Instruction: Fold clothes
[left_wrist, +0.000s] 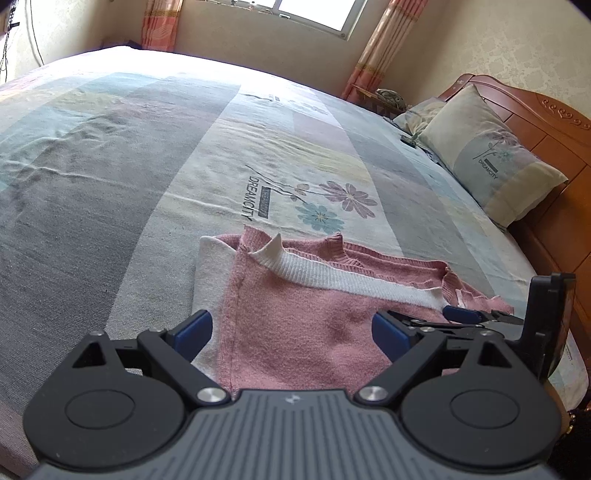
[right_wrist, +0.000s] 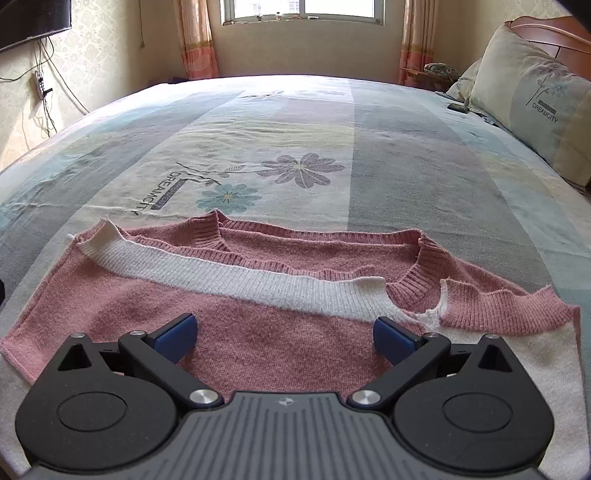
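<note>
Pink knitted sweater (right_wrist: 280, 339) with a white ribbed band (right_wrist: 236, 280) across it lies partly folded on the near part of a wide bed, on a bedsheet of grey, pale blue and cream stripes (right_wrist: 406, 166) printed with purple and teal flowers and the word DREAMCITY. The sweater's ribbed pink neckline faces away from both cameras, and white knit panels show at its left and right edges.

In the left wrist view, the left gripper (left_wrist: 291, 332), black with blue pads on its fingertips, hovers low over the sweater's left part (left_wrist: 295, 332). Its two fingers stand wide apart with nothing between them. The tip of the right gripper (left_wrist: 465, 315) shows at the right edge of this view, just above the sweater.

In the right wrist view, the right gripper (right_wrist: 284, 334), of the same black and blue build, sits over the sweater's pink front, below the white band. Its fingers are also spread wide and hold nothing.

Against a carved reddish wooden headboard (left_wrist: 546, 129) on the right leans a pale pillow with the same flower print (left_wrist: 487, 155). A window (right_wrist: 303, 9) flanked by orange patterned curtains (right_wrist: 195, 40) sits in the far wall.
</note>
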